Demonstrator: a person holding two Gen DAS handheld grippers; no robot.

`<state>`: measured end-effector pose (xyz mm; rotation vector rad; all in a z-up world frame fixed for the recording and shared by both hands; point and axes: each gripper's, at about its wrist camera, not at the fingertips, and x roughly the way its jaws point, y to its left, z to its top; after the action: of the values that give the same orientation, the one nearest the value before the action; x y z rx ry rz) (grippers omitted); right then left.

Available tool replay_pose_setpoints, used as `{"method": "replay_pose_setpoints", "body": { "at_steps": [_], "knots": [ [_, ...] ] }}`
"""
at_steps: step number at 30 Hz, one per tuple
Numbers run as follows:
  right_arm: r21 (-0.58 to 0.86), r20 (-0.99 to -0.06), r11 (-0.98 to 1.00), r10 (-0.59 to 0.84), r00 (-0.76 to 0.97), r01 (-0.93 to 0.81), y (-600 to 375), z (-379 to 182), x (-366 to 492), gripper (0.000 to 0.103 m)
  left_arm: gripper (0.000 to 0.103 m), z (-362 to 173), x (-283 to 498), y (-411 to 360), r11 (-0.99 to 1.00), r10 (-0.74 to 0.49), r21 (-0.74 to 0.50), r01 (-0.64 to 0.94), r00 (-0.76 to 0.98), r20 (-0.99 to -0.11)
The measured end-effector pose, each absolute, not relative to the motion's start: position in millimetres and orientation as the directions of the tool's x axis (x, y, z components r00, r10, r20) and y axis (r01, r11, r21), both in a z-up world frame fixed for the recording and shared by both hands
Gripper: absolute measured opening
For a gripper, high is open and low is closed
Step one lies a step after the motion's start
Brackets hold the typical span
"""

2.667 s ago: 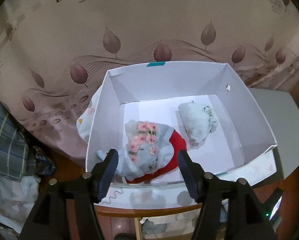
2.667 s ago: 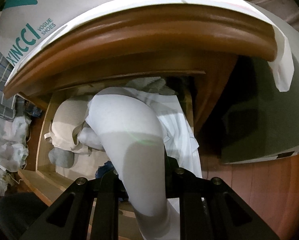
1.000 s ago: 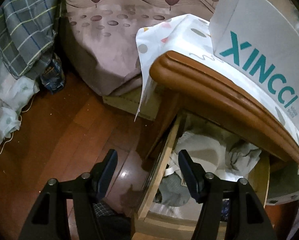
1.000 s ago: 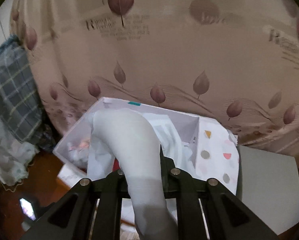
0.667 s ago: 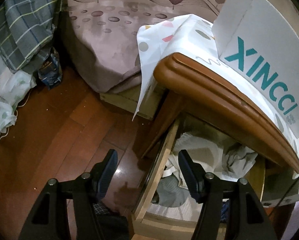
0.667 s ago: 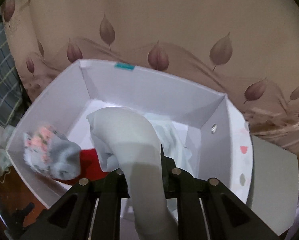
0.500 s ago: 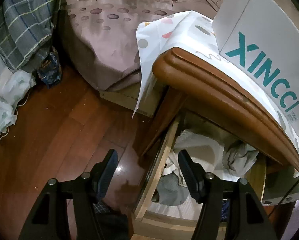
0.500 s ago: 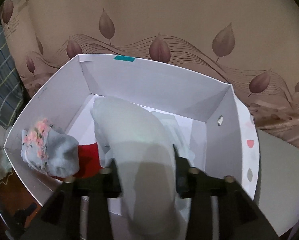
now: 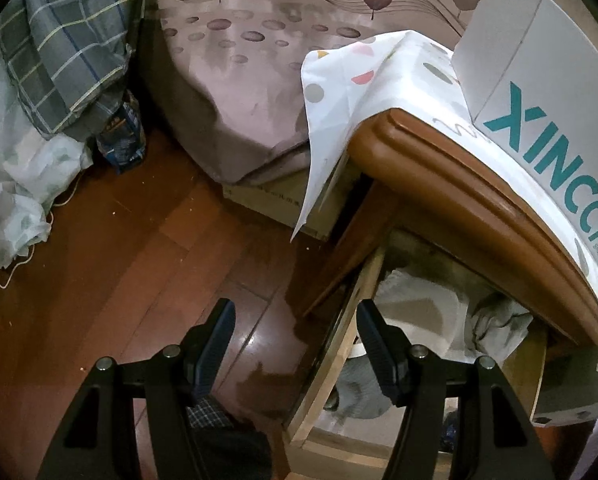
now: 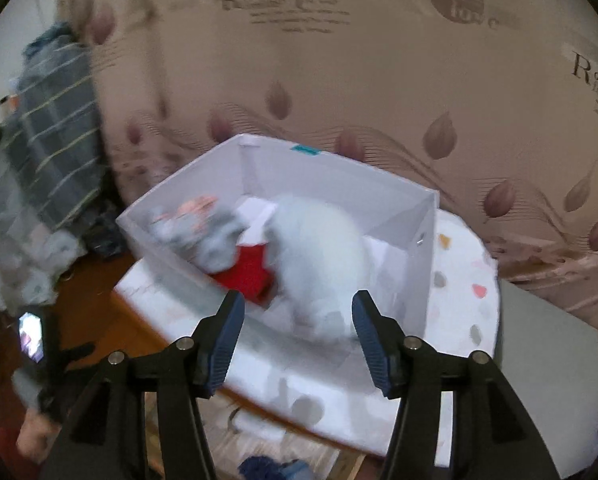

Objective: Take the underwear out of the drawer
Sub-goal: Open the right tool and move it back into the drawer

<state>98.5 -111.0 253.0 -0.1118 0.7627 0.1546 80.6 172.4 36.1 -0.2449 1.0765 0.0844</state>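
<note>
Below the nightstand's wooden top, we see pale underwear crumpled in the open drawer; the left gripper gapes empty. Above that top, the right gripper is opening, nothing between; a soft white piece, seemingly long-axis toward us, lies in the shoebox. Pinch any fold.

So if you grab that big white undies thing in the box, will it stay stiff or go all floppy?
Probably floppy: the white garment lies slumped in a soft heap in the white box. It's likely light, being thin cloth. It shouldn't roll, though loose ends might drag over the red piece beside it.
</note>
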Motion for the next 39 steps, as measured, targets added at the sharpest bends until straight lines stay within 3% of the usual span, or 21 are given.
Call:
{"method": "replay_pose_setpoints", "body": {
  "at_steps": [4,10,18,27,39],
  "knots": [
    [-0.047,-0.695,0.952,0.187,0.694,-0.303,-93.3,235.6,58.9,0.067,0.065,38.6,79.9,180.8,0.96,-0.039,-0.167,-0.224,0.485,-0.874],
    [-0.016,-0.761,0.883,0.294,0.578,-0.47,-51.9,176.4,25.3,0.068,0.065,40.3,77.4,203.7,0.929,-0.009,-0.189,-0.318,0.492,-0.871],
    [-0.029,-0.871,0.808,0.268,0.411,-0.588,-4.5,74.7,51.8,0.074,0.065,32.7,76.9,224.9,0.886,-0.016,-0.223,-0.406,0.455,-0.89],
    [-0.068,-0.901,0.756,0.234,0.366,-0.651,20.6,10.6,84.2,0.076,0.065,34.1,76.2,220.6,0.892,-0.022,-0.223,-0.393,0.454,-0.891],
    [-0.232,-0.883,0.697,0.141,0.448,-0.678,35.3,-39.9,109.3,0.076,0.065,33.2,77.2,227.0,0.885,-0.023,-0.227,-0.406,0.449,-0.893]
  ]
}}
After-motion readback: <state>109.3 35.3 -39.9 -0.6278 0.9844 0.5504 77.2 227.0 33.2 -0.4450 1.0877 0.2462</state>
